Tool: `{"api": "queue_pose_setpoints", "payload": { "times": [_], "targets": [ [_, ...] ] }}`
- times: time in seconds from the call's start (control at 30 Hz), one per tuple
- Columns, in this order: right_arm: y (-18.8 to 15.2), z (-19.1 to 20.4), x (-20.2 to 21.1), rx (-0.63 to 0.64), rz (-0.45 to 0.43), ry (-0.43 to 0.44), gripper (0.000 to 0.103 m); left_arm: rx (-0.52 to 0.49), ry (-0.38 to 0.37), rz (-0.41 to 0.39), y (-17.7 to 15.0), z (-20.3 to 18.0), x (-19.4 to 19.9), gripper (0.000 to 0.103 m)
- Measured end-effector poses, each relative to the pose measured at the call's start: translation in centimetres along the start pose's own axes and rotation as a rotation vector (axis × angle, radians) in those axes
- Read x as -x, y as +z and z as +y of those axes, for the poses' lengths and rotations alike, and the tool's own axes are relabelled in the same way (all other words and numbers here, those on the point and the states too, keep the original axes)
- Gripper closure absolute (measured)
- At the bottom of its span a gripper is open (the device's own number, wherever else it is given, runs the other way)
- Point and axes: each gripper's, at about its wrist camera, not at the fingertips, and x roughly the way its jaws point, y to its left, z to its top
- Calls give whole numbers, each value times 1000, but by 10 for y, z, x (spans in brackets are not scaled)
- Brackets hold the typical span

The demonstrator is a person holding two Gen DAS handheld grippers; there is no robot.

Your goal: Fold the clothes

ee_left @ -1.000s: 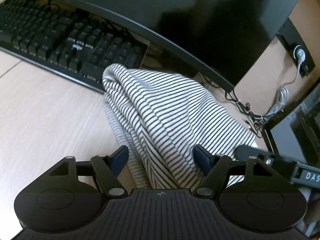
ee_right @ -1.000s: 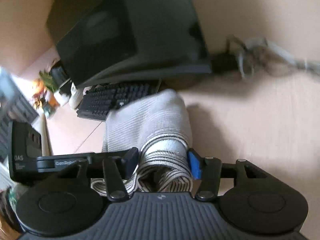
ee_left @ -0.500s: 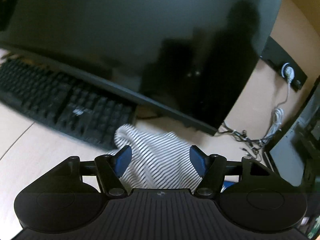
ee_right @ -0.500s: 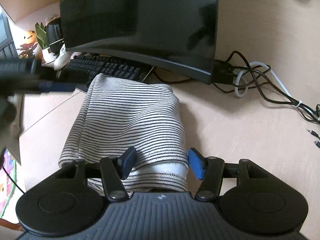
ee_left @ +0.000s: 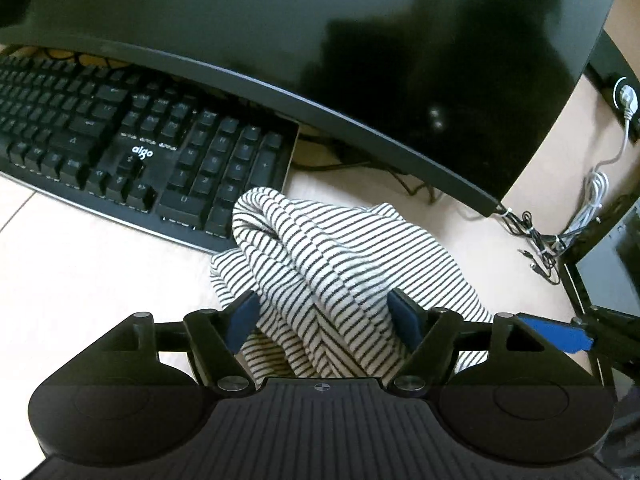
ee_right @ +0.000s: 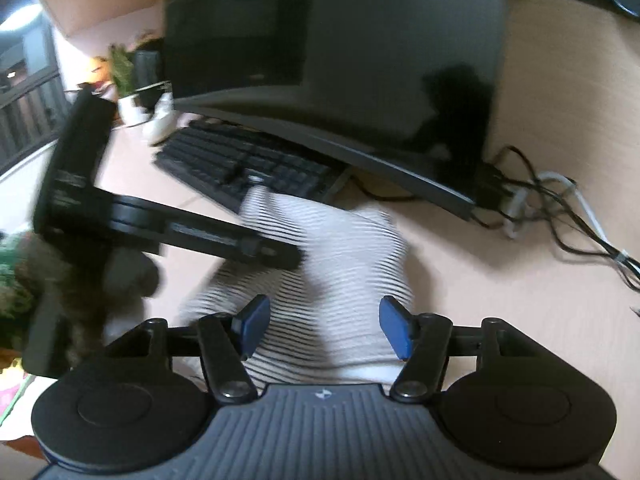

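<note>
Between the blue pads of the left gripper, spread wide: a bunched fold of the striped garment. Both pads sit at the cloth's flanks; actual contact cannot be told. Gripper body is black ribbed plastic with two round discs at the sides.

Right gripper also stands wide apart, blue pads on either side of the same striped garment, nothing pinched. Its view is motion-blurred. A blue fingertip of the right gripper shows at the right edge of the left wrist view, just beside the garment.

Garment: soft knit, off-white with thin dark stripes, lying folded into a rounded, lumpy bundle on the pale wood-grain desk. A loose striped edge sticks out at its lower left. Its far end touches the front corner of the black keyboard.

Behind: curved black monitor, glossy, screen dark. To its right, a tangle of black and white cables on the desk. A small potted plant stands at far left in the right wrist view.
</note>
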Motion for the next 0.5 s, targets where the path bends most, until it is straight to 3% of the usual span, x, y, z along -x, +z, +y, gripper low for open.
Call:
{"api": "queue_pose_setpoints", "payload": {
  "times": [0.13, 0.33, 0.5],
  "targets": [
    [-1, 15, -13, 44, 37, 29, 42, 15, 13, -10, -2, 1, 1, 23],
    [-18, 31, -30, 144, 56, 6, 41, 47, 74, -42, -9, -9, 22, 25],
    [-24, 12, -13, 49, 1, 54, 39, 63, 157, -86, -22, -24, 52, 25]
  ]
}}
